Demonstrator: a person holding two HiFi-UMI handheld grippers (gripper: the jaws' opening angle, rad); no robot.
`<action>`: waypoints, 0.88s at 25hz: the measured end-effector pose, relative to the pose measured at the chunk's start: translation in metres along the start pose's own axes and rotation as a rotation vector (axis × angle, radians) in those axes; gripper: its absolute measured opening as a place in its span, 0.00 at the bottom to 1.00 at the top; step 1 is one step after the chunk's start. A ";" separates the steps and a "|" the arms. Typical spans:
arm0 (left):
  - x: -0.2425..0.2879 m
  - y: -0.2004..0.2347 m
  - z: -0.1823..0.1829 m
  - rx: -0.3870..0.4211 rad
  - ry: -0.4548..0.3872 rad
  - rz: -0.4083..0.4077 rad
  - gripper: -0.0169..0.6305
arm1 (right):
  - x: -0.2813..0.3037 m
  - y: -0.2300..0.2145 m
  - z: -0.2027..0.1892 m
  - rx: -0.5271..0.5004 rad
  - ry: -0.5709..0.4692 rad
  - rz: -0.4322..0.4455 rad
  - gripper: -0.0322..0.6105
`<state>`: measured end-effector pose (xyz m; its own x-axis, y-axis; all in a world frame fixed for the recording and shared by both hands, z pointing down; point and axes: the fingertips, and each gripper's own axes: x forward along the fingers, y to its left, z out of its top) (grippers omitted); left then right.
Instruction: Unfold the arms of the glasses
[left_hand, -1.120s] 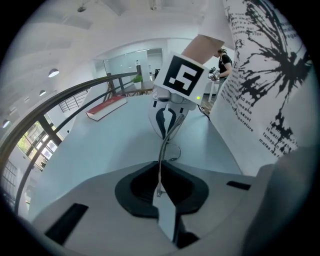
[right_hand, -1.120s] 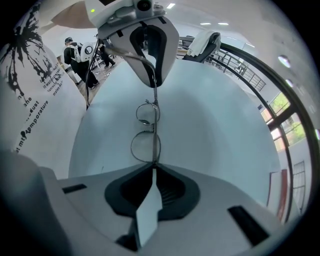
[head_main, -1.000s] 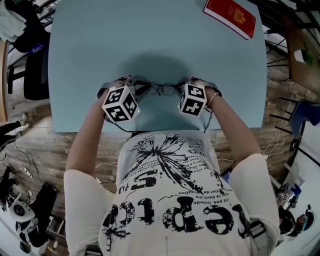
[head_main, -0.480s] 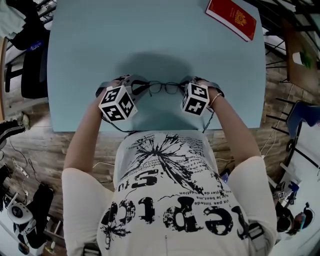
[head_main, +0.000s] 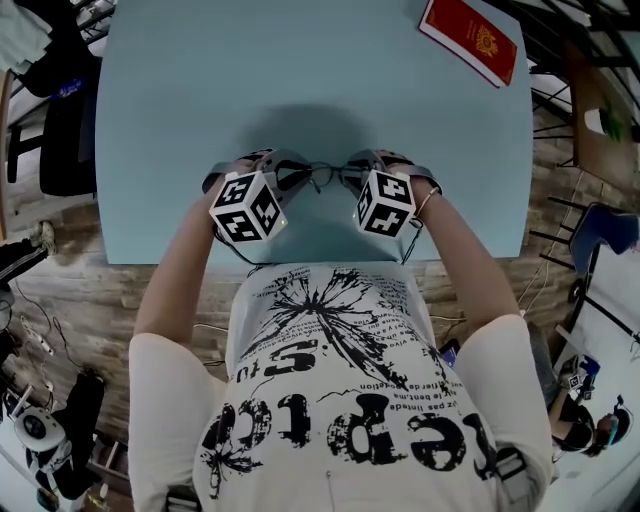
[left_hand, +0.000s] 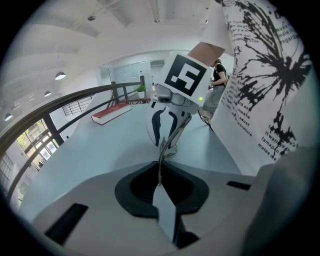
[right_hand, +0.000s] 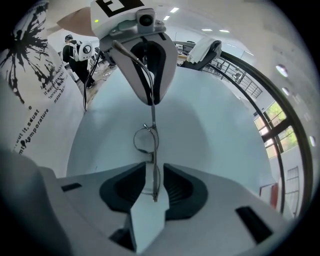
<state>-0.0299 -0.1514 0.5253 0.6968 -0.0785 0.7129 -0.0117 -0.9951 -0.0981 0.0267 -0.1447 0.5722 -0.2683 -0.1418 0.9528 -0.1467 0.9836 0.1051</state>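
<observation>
Wire glasses (right_hand: 146, 140), mid-frame: my left tongs (left_hand: 159, 176) pinched tight on one end; my right tongs (right_hand: 152, 186) just opened wide, frame loose between them; arm regrasp likely due.

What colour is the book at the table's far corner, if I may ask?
The book is red, clearest in head view.

In the head view, the marker cubes and bodies of the left gripper (head_main: 286, 176) and right gripper (head_main: 356, 170) cover both ends of the glasses (head_main: 328, 176). Only the bridge and inner rims show at frame centre, too small to tell how the arms lie. The right gripper's jaws have just been opening with the frame between them, and they hide part of the near lens in their own view. At upper right, the red book (head_main: 472, 38) is cut off by the top edge. The person's forearms and shirt cover part of the near edge of the counter (head_main: 180, 90).
</observation>
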 end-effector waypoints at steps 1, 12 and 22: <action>0.000 0.001 0.000 -0.002 -0.004 0.000 0.07 | 0.002 -0.001 0.007 -0.010 -0.002 0.003 0.24; 0.000 0.009 -0.002 -0.054 -0.030 0.005 0.07 | 0.027 -0.006 0.037 -0.074 0.065 0.065 0.13; -0.001 0.006 -0.010 -0.050 -0.022 -0.012 0.07 | 0.026 0.001 0.042 -0.104 0.051 0.096 0.10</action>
<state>-0.0379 -0.1582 0.5306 0.7128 -0.0653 0.6983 -0.0382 -0.9978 -0.0544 -0.0205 -0.1519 0.5854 -0.2276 -0.0437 0.9728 -0.0223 0.9990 0.0396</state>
